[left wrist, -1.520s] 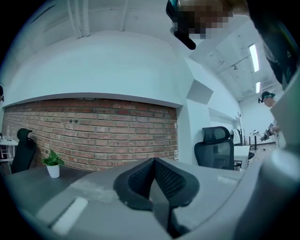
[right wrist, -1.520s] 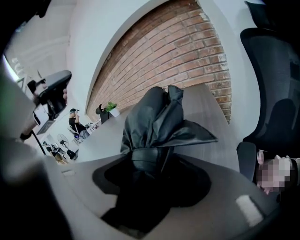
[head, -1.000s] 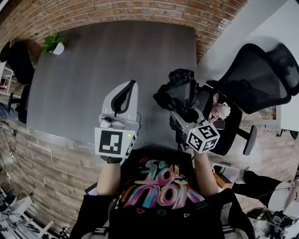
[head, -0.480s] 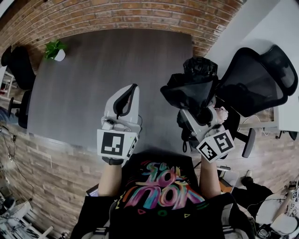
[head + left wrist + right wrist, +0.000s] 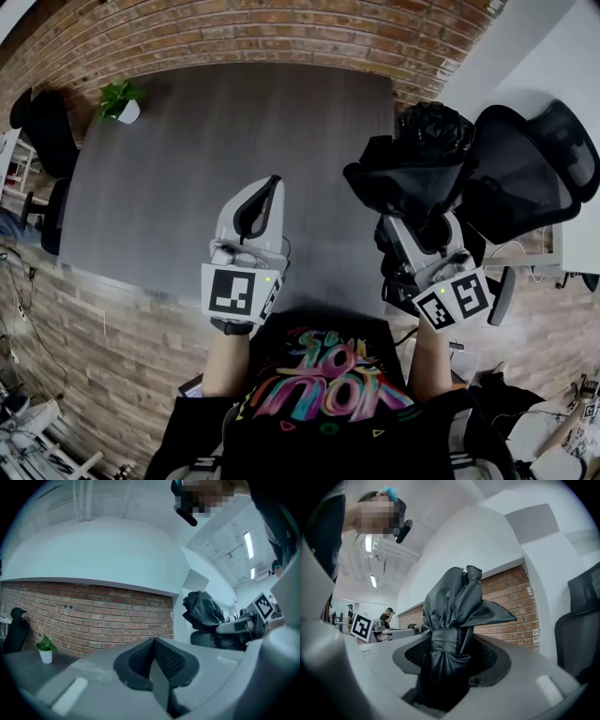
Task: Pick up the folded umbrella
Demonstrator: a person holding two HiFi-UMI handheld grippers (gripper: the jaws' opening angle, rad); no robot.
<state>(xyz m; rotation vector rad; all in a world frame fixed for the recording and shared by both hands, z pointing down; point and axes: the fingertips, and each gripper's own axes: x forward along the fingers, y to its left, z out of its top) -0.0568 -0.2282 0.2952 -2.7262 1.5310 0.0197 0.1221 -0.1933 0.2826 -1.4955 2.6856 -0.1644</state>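
Grip: right gripper clamped on folded umbrella, clear of table, 2 o'clock from left gripper | left gripper jaws together, empty | Risk: hold is on slack fabric; umbrella may slip and drop.

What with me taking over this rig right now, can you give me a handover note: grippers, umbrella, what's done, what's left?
Left gripper: fingers together, empty, above the table.
Right gripper: shut on the folded umbrella, gripping its strapped lower part, with the loose canopy end pointing away from the person.
Umbrella: in the air by the table's right edge, in front of the black office chair.
Done: umbrella grasped and lifted.
Left: probably nothing beyond keeping the grip firm.
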